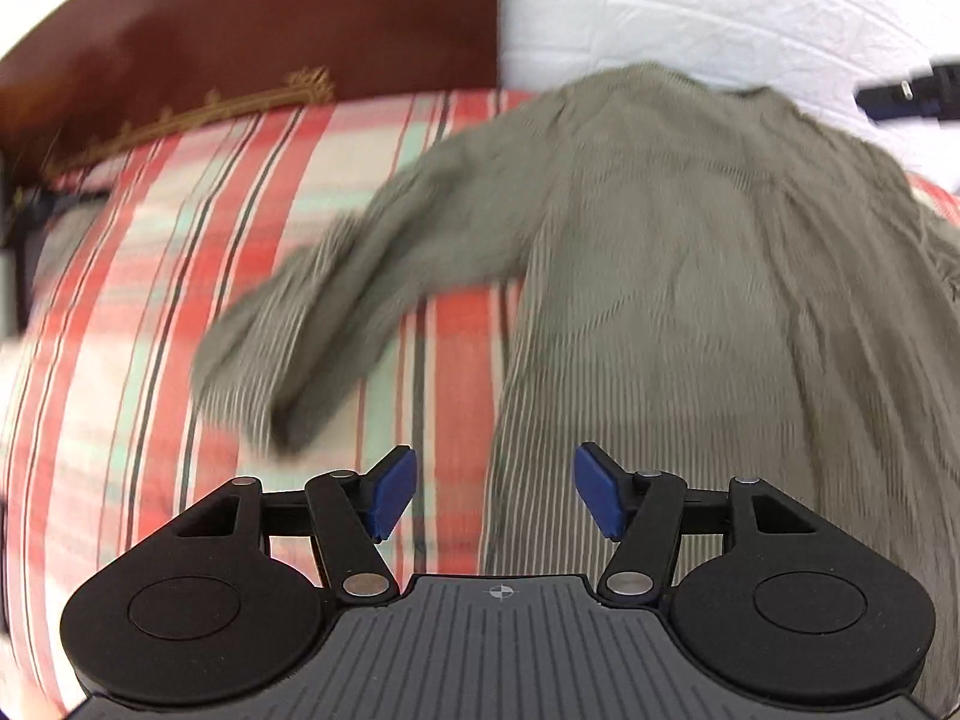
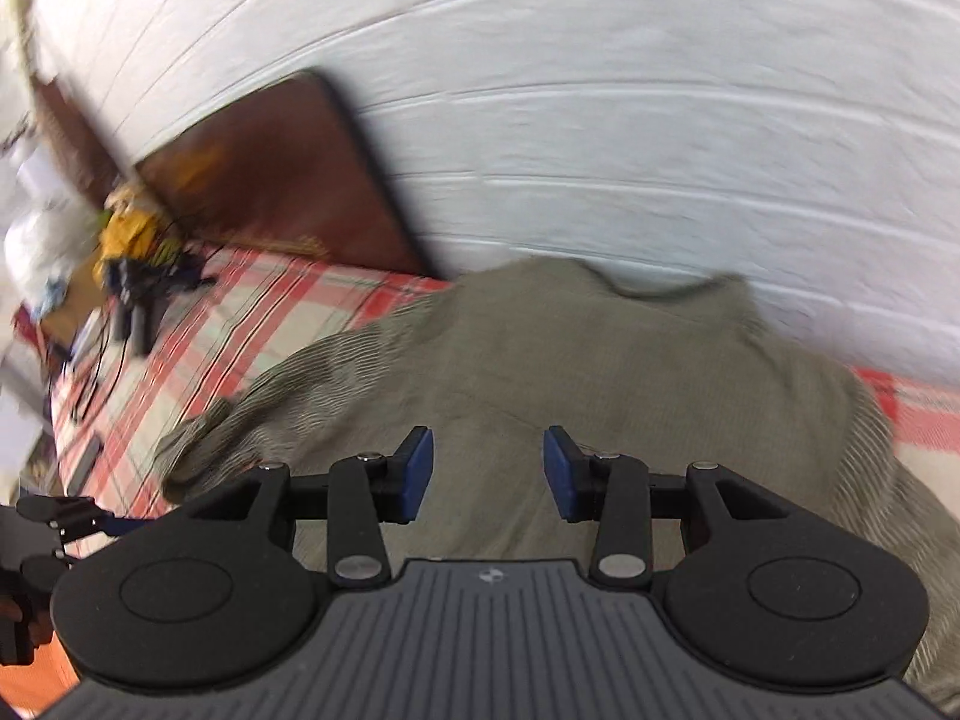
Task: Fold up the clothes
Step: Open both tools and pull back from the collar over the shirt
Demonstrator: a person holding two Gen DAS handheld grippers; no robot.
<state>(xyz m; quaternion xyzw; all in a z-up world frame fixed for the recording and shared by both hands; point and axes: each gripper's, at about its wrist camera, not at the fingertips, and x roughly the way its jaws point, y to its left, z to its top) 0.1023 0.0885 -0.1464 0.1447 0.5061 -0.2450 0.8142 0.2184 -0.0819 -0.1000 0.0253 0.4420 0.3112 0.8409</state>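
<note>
An olive-green ribbed long-sleeved top (image 1: 690, 276) lies spread on a red, cream and green plaid bedsheet (image 1: 150, 300), collar toward the white wall. Its left sleeve (image 1: 312, 312) stretches out to the left. My left gripper (image 1: 495, 492) is open and empty, hovering over the top's lower left edge. My right gripper (image 2: 487, 474) is open and empty above the top's body (image 2: 600, 372). The left sleeve shows in the right wrist view (image 2: 252, 420) too. The other gripper shows at the left edge of the right wrist view (image 2: 60, 516) and at the top right of the left wrist view (image 1: 912, 96).
A dark brown wooden headboard (image 1: 270, 30) stands at the bed's far left, also in the right wrist view (image 2: 282, 180). A white brick-pattern wall (image 2: 660, 120) runs behind the bed. Black and yellow items with cables (image 2: 138, 276) lie on the sheet near the headboard.
</note>
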